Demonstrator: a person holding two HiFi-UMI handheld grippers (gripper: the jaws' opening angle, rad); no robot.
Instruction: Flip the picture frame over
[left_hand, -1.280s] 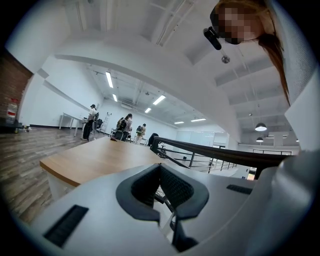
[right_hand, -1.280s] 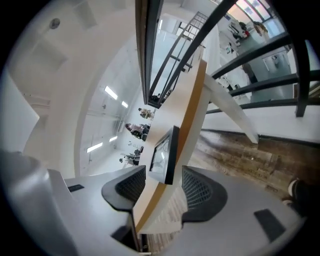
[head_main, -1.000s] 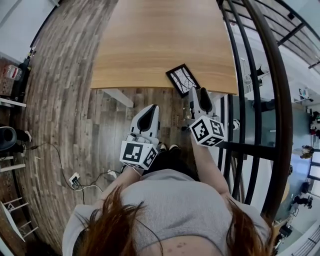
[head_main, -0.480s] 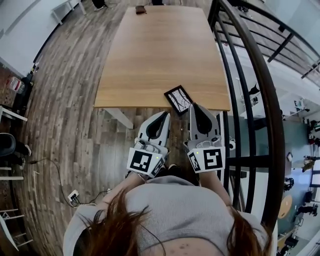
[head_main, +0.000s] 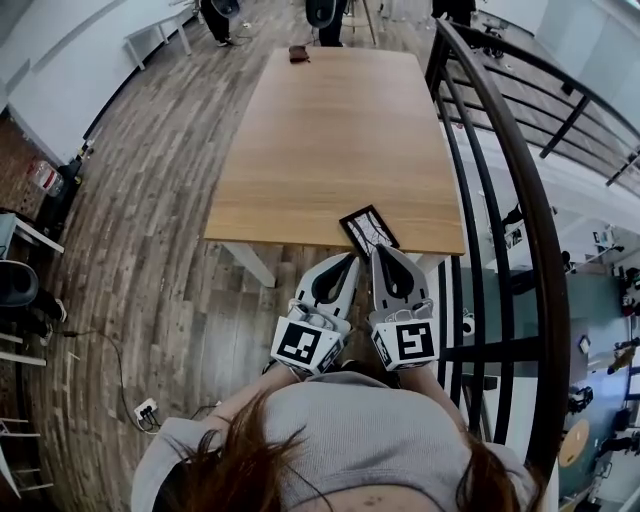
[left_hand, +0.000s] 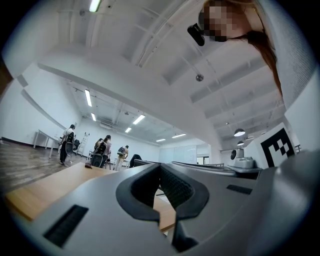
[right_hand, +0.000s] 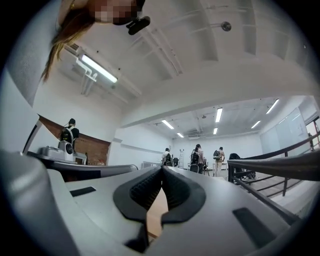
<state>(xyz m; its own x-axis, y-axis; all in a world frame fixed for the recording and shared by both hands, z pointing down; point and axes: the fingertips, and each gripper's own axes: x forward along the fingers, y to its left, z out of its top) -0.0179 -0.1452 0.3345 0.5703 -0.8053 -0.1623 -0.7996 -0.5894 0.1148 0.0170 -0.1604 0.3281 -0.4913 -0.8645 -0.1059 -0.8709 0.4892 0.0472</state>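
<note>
The picture frame (head_main: 368, 231), black-rimmed with a pale sketch facing up, lies at the front right edge of the wooden table (head_main: 320, 140). My two grippers hang side by side just short of that edge, below the frame, pointing toward it. The left gripper (head_main: 349, 259) is shut with nothing in it, its ribbed pads meeting in the left gripper view (left_hand: 160, 166). The right gripper (head_main: 379, 249) is also shut and empty, with only tabletop showing through the slot behind its pads (right_hand: 162, 170). Neither gripper touches the frame.
A black metal railing (head_main: 500, 200) runs close along the table's right side. A small dark object (head_main: 298, 53) lies at the table's far end, with chairs and people beyond. A power strip with cables (head_main: 147, 407) lies on the wood floor at the left.
Both grippers have risen and come forward to the table's front edge, drawing close together. The right gripper's jaws have gone from open to shut and it has rolled. The head view now takes in the whole table.
</note>
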